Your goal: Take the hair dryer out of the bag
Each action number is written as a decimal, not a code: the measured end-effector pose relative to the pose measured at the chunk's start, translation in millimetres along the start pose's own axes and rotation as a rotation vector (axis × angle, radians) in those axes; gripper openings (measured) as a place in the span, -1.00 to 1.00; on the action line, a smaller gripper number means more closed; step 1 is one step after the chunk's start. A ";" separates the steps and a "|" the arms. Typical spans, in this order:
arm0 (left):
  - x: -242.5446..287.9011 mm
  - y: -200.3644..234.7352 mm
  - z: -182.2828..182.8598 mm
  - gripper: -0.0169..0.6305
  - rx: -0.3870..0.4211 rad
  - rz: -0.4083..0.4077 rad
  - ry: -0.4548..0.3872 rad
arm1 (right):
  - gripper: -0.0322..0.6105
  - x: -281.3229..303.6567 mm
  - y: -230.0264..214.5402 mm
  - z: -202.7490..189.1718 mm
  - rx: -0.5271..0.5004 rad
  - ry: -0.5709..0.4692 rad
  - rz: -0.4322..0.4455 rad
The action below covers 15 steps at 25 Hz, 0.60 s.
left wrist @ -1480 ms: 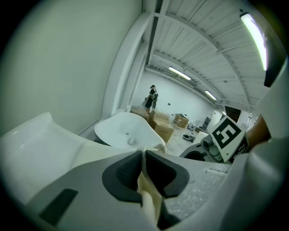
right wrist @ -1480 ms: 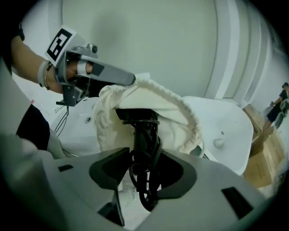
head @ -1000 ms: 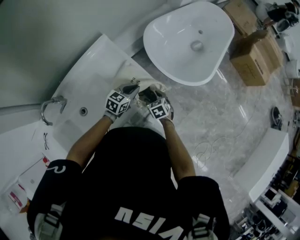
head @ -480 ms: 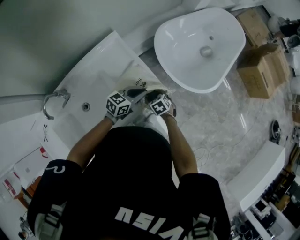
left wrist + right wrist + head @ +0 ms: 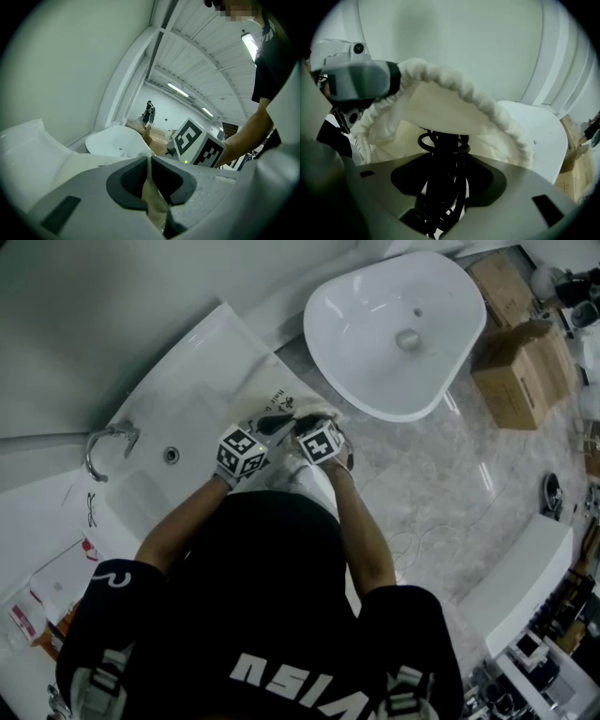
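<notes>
hair dryer cord [image 5: 440,140] between closing fingers [image 5: 488,183] of right gripper [image 5: 443,164], inside bag [image 5: 454,91]

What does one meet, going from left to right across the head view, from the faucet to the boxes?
Faucet → sink drain → left gripper → right gripper, whose jaws have just been closing on the black cord → drain of the oval basin → cardboard box.
</notes>
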<state>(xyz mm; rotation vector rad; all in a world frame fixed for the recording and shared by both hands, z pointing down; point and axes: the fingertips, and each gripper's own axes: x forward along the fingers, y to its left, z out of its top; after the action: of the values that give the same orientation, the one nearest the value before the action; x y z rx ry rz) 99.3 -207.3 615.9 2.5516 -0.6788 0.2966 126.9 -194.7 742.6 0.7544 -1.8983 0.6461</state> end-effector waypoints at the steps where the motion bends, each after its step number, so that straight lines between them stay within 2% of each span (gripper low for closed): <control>1: 0.7 0.5 1.2 -0.87 0.015 0.011 -0.001 | -0.24 -3.2 -1.6 -3.8 0.010 0.010 -0.016; 4: 4.5 -4.7 0.6 -0.87 0.039 0.003 0.012 | -0.24 -13.0 -10.4 -14.2 0.026 0.020 -0.080; 7: 6.5 -16.8 -1.3 -0.86 0.048 -0.045 0.037 | -0.24 -17.0 -11.3 -25.8 0.079 0.016 -0.076; 10: -6.5 -19.2 4.5 -0.80 0.044 -0.059 0.012 | -0.24 -20.3 -11.1 -36.0 0.090 0.019 -0.089; 13: -24.6 -0.6 8.2 -0.80 0.042 -0.005 -0.003 | -0.24 -24.0 -8.1 -39.6 0.091 -0.002 -0.093; 15: -33.2 23.2 2.0 -0.80 0.048 0.065 0.028 | -0.24 -26.6 -4.5 -42.0 0.090 -0.014 -0.088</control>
<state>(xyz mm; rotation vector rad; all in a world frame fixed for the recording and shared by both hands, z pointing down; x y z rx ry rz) 59.2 -212.3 612.6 2.5694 -0.7542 0.3747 163.9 -162.0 735.8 0.8963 -1.8479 0.6758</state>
